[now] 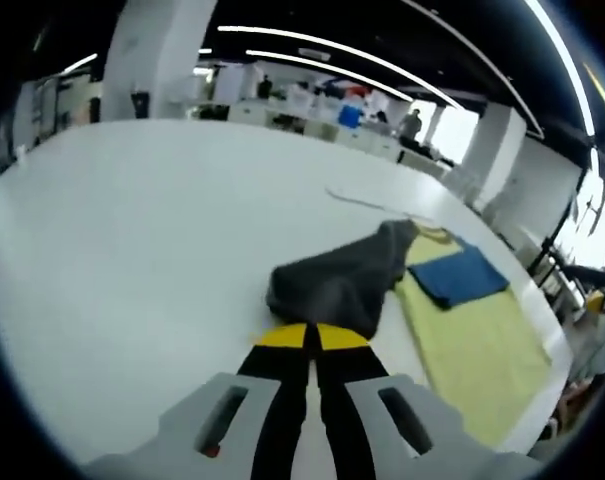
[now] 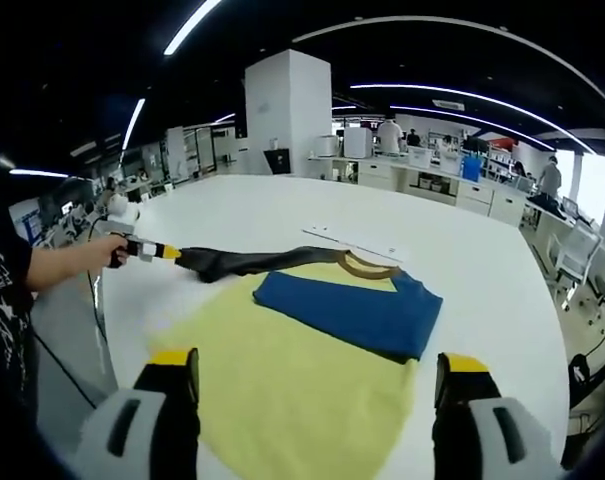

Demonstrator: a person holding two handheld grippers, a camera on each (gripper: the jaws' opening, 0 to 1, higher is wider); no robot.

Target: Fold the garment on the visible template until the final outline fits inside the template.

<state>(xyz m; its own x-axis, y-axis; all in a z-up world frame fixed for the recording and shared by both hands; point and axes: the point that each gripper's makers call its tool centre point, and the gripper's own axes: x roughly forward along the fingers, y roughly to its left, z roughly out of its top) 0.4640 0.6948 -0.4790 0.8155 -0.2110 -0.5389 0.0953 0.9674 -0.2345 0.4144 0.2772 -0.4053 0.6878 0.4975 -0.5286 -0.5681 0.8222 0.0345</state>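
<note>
The garment has a yellow body (image 2: 282,390) with a tan collar (image 2: 367,266), and it lies flat on the white table (image 2: 262,205). A blue part (image 2: 352,312) is folded across its upper half. My left gripper (image 1: 310,338) is shut on the dark grey sleeve (image 1: 342,280), which bunches just past the yellow tips. In the right gripper view the left gripper (image 2: 170,252) holds that sleeve (image 2: 257,262) stretched out to the left of the garment. My right gripper (image 2: 317,372) is open, its jaws wide apart over the near yellow cloth with nothing between them. The yellow body (image 1: 477,350) and blue part (image 1: 460,277) lie right of the sleeve.
A white strip (image 2: 352,240) lies on the table beyond the collar. A person's hand (image 2: 82,255) holds the left gripper by the table's left edge, with floor (image 2: 62,370) below it. Desks, chairs and people stand far behind.
</note>
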